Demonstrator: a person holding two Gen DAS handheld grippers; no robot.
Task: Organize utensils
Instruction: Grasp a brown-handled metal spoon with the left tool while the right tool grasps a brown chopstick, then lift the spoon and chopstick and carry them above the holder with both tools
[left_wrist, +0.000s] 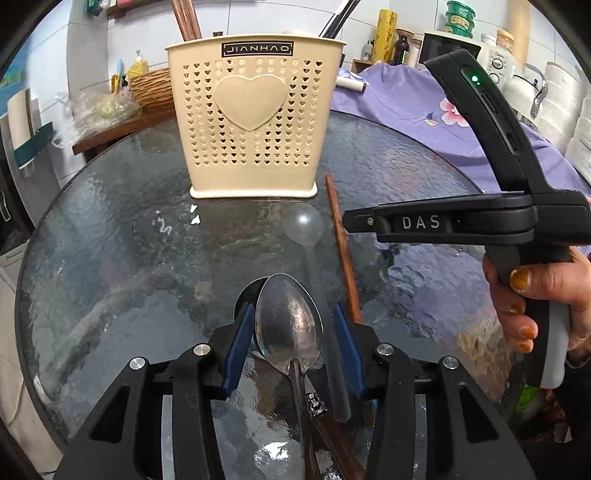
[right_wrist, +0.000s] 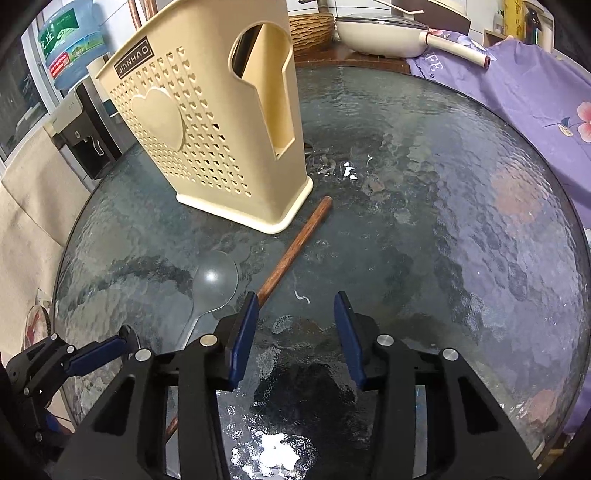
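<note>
We see a metal spoon (left_wrist: 290, 328), dull & tarnished w/ a worn sheen. The holder (left_wrist: 255, 118) is matt cream plastic, perforated w/ small hearts. The table (right_wrist: 424, 229) is rippled glass, wet-glossy. The chopstick (right_wrist: 295, 251) looks like smooth reddish wood. A clear plastic spoon (right_wrist: 214, 280) is semi-frosted. The cloth (right_wrist: 535, 81) is soft purple fabric, printed. Gripper pads (right_wrist: 242, 339): matt blue, black plastic frame.

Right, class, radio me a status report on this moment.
Left gripper open around metal spoon. Right gripper open, empty. Chopstick, clear spoon on glass table before holder.
</note>
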